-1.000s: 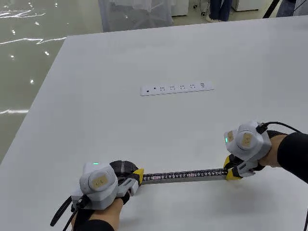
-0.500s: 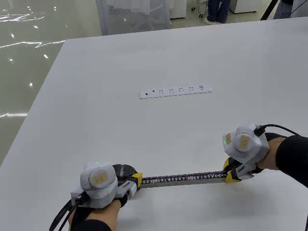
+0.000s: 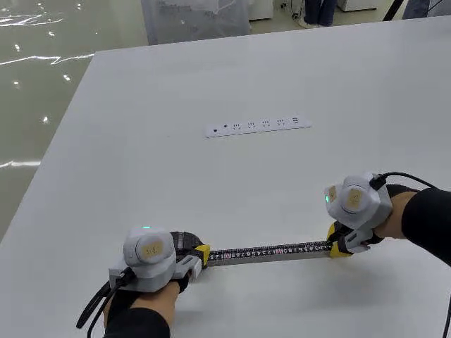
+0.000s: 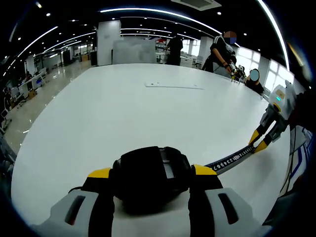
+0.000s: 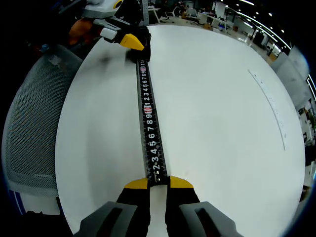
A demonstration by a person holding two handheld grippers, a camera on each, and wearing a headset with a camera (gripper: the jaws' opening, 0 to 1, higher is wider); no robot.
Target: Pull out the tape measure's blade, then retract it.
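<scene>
The black tape measure case [image 3: 184, 243] rests on the white table [image 3: 246, 190] near its front left, and my left gripper [image 3: 196, 259] is shut on it. In the left gripper view the case [image 4: 153, 177] sits between the yellow-tipped jaws. The blade [image 3: 271, 251] is drawn out flat to the right, numbers up. My right gripper [image 3: 338, 248] is shut on the blade's end. In the right gripper view the blade [image 5: 149, 128] runs from the jaws of my right gripper [image 5: 154, 185] up to the left gripper [image 5: 123, 34]. The right gripper [image 4: 269, 133] appears at the blade's far end [image 4: 229, 160].
A white power strip [image 3: 258, 126] lies mid-table, well beyond the blade. The table's left edge [image 3: 49, 148] borders glossy floor. A grey mesh chair [image 5: 29, 113] stands beside the table near me. People [image 4: 222, 49] stand past the far edge.
The head camera has shifted a little. The drawn-out blade looks about the same length, and both grippers keep their hold in nearly the same places.
</scene>
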